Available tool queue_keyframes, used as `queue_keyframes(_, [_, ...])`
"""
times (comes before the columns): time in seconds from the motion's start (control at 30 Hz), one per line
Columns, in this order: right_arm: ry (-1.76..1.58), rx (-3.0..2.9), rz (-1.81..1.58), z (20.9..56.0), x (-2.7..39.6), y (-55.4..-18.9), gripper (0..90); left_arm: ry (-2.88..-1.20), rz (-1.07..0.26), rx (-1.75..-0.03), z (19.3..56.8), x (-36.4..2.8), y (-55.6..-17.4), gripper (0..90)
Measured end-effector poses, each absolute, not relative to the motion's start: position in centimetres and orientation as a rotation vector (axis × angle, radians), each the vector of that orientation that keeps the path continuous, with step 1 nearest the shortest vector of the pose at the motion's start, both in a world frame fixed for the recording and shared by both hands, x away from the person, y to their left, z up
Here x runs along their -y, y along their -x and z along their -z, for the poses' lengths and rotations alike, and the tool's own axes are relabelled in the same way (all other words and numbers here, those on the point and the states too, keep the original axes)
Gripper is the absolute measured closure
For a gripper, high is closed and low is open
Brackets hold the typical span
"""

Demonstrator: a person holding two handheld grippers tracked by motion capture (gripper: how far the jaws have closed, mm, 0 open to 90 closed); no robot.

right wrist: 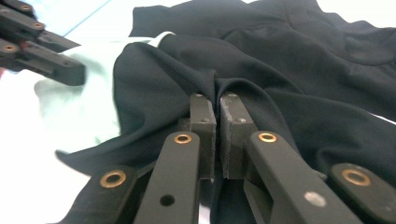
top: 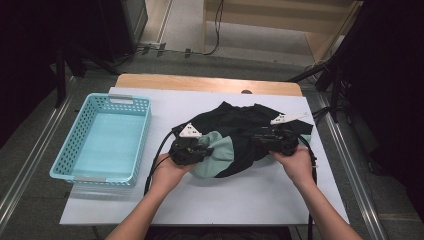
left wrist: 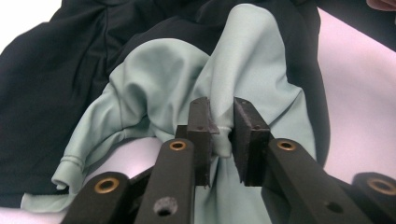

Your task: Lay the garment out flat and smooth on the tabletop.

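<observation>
A black and mint-green garment point(top: 235, 117) lies bunched on the white sheet point(top: 240, 200), right of centre. My left gripper point(top: 207, 150) is at its left side, and its jaws point(left wrist: 222, 109) hold a gathered fold of the mint fabric point(left wrist: 163, 70) between the pads. My right gripper point(top: 255, 136) is at the garment's right side. Its jaws point(right wrist: 218, 100) are pressed together on a ridge of black fabric point(right wrist: 280, 56), which puckers upward where they pinch it. In the right gripper view, the left gripper's jaws reach in from the top left over the mint cloth.
A light-blue plastic basket point(top: 65, 155) with nothing in it stands on the left of the sheet. The wooden table edge point(top: 200, 82) runs behind the sheet. Cables trail from both grippers toward the front. Dark stands and floor surround the table.
</observation>
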State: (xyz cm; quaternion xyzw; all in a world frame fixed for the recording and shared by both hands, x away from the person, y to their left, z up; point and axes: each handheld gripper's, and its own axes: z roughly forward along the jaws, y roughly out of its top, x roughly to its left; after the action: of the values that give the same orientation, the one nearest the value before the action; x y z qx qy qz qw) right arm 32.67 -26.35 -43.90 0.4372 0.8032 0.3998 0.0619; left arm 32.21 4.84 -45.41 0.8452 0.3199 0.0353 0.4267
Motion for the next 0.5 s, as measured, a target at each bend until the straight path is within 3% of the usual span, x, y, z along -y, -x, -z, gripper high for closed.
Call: queue_keyframes(0.5, [-1.374, -2.469, -1.127, 46.0, 25.4, -36.3, 83.4, -2.101, -0.059, -0.774, 45.0, -5.3, -30.5, 68.1])
